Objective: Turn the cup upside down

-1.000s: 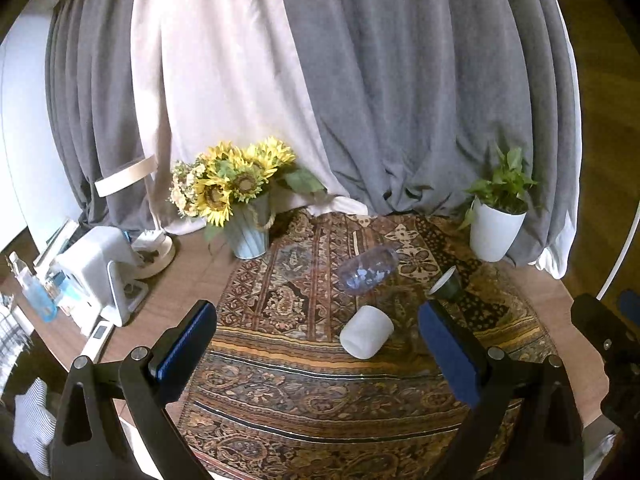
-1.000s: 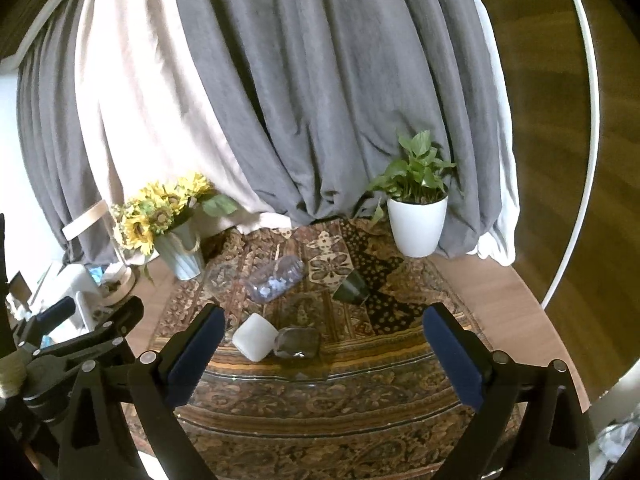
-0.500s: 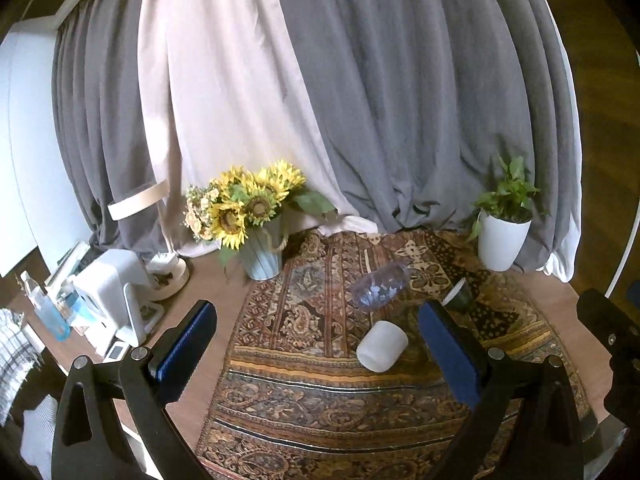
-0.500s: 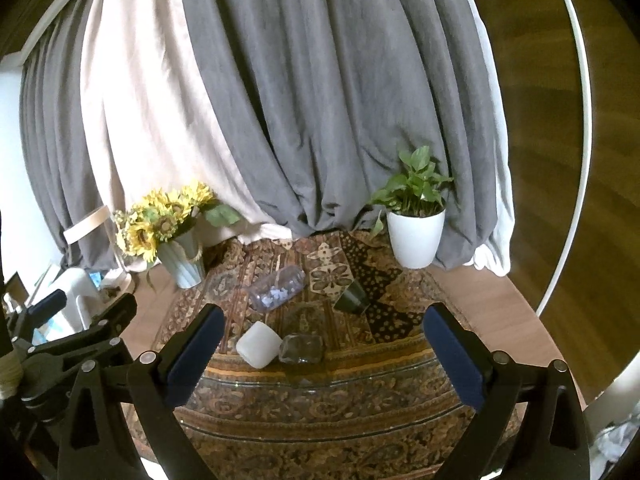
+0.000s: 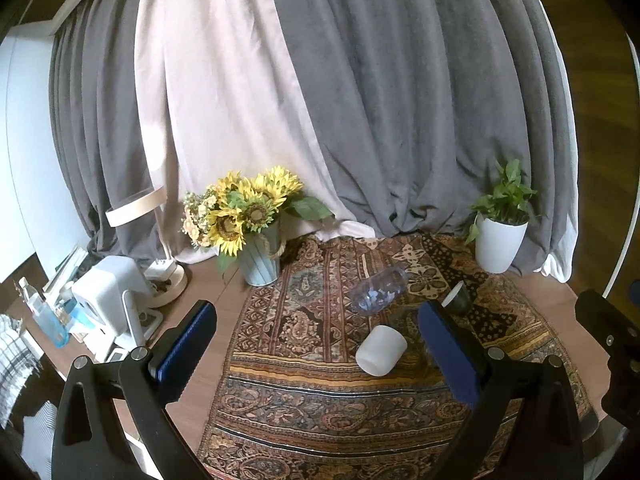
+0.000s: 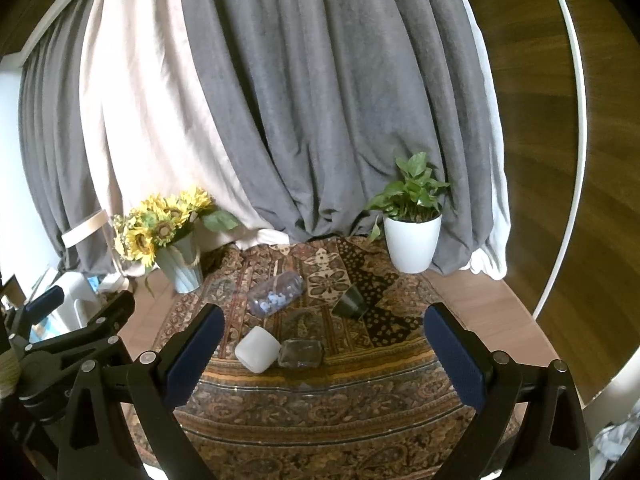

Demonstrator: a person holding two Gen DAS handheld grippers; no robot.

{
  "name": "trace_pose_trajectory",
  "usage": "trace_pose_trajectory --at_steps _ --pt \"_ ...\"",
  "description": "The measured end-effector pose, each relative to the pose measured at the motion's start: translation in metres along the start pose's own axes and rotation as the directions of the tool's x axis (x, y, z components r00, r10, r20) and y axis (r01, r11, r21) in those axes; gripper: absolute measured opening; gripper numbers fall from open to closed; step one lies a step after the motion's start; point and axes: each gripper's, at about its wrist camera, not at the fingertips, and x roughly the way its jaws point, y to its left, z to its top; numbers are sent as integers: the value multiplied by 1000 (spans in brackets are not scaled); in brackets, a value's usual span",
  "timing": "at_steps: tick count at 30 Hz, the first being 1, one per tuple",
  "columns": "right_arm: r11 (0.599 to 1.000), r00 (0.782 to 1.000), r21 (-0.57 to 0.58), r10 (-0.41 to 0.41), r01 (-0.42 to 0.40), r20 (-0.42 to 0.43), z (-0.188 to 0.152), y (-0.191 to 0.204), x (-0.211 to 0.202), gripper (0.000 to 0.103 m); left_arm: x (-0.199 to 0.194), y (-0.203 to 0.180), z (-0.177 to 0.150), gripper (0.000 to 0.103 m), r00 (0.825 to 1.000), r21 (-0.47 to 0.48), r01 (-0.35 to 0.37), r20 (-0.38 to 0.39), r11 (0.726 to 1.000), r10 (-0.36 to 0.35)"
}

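A white cup (image 5: pixel 381 350) lies on its side on the patterned cloth (image 5: pixel 320 412); it also shows in the right wrist view (image 6: pixel 257 349). A clear glass (image 6: pixel 301 353) lies on its side right beside it. A dark cup (image 6: pixel 351 302) lies tipped over farther back, also seen in the left wrist view (image 5: pixel 455 300). A clear plastic bottle (image 6: pixel 275 299) lies on its side behind them. My left gripper (image 5: pixel 316 344) is open and empty, held above and short of the cups. My right gripper (image 6: pixel 323 350) is open and empty, also held back from them.
A vase of sunflowers (image 5: pixel 248 220) stands at the back left of the cloth. A potted plant in a white pot (image 6: pixel 412 236) stands at the back right. A white appliance (image 5: pixel 108 296) and small bottles sit on the wood table at the left. Curtains hang behind.
Both grippers have risen and pulled back a little, so the cups and bottle look smaller and lower in both views. Nothing on the cloth has moved.
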Motion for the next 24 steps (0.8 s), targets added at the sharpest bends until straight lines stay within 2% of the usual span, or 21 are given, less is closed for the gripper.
trace_pose_trajectory --at_steps 24 --pt "1000 1000 -6 -3 3 10 -2 5 -5 100 -4 8 -3 103 1000 2 5 8 1000 -5"
